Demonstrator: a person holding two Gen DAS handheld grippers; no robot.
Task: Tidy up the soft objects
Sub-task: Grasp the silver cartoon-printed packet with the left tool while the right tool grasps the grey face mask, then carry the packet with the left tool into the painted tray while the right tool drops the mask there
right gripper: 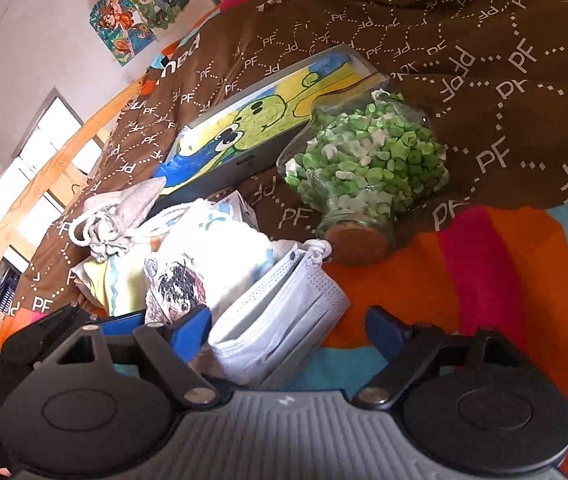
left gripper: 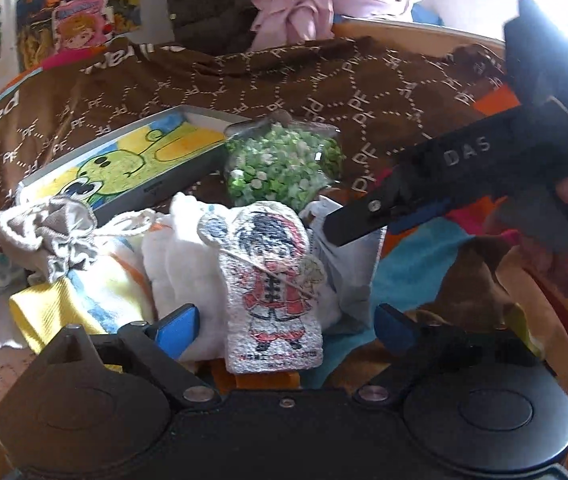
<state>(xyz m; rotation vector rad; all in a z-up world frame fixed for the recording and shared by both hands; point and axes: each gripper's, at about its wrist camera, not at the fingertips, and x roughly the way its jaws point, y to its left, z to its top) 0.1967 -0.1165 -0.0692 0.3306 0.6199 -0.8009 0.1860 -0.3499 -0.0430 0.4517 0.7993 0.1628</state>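
On a bed covered by a brown blanket (left gripper: 284, 80) and a striped sheet (right gripper: 483, 272) lies a small heap of soft things. The left tool (left gripper: 285, 328) hangs over the near edge of the heap with its jaws spread wide; an embroidered patch (left gripper: 274, 292) showing a cartoon figure in red stands between its blue fingers (left gripper: 178, 330) without either pad pressing on it. Beside the patch are a white cloth (left gripper: 180, 256), a yellow cloth (left gripper: 80, 300) and a grey drawstring pouch (left gripper: 52, 232). The right tool (right gripper: 287, 332) is also spread wide, and a stack of white face masks (right gripper: 280, 308) sits between its jaws, close to the left finger but not gripped. In the left wrist view, the right tool reaches in from the right, just above the masks. Behind the heap, a glass jar (right gripper: 363, 160) of green and white bits lies on its side, cork end toward the right tool's camera, next to a flat box (right gripper: 252, 128) with a green cartoon picture.
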